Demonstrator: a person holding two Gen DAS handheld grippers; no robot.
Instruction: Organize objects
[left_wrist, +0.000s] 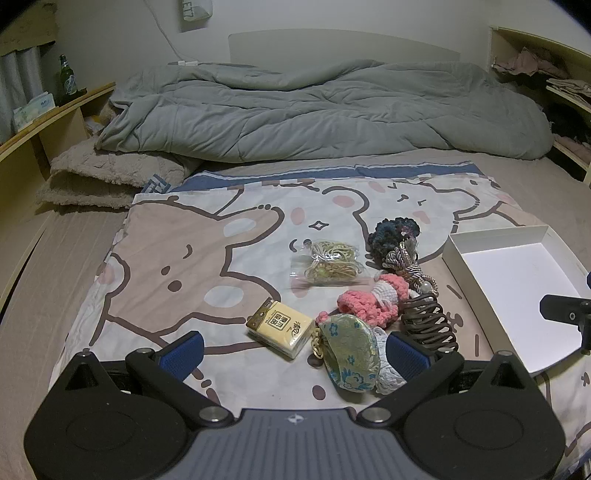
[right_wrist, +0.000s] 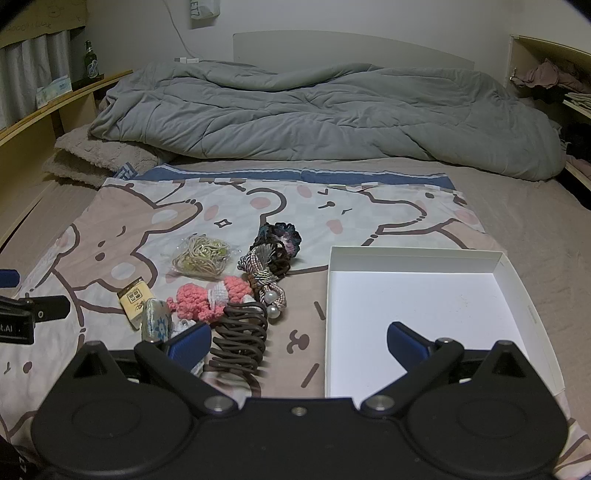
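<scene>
Small objects lie on a cartoon-print cloth (left_wrist: 184, 258) on the bed: a yellow tissue pack (left_wrist: 280, 328), a green embroidered pouch (left_wrist: 349, 354), a pink crochet piece (left_wrist: 373, 299), a brown hair claw (left_wrist: 428, 321), a tasselled cord (left_wrist: 406, 262), a dark scrunchie (left_wrist: 391, 232) and a bag of hair ties (left_wrist: 328, 262). An empty white box (right_wrist: 424, 306) sits to the right. My left gripper (left_wrist: 295, 350) is open, low over the tissue pack and pouch. My right gripper (right_wrist: 295, 343) is open, between the hair claw (right_wrist: 240, 339) and the box.
A grey duvet (left_wrist: 314, 107) is bunched at the far end of the bed. A folded beige blanket (left_wrist: 99, 177) lies at the left. Wooden shelves run along both sides, with a green bottle (left_wrist: 66, 77) on the left shelf.
</scene>
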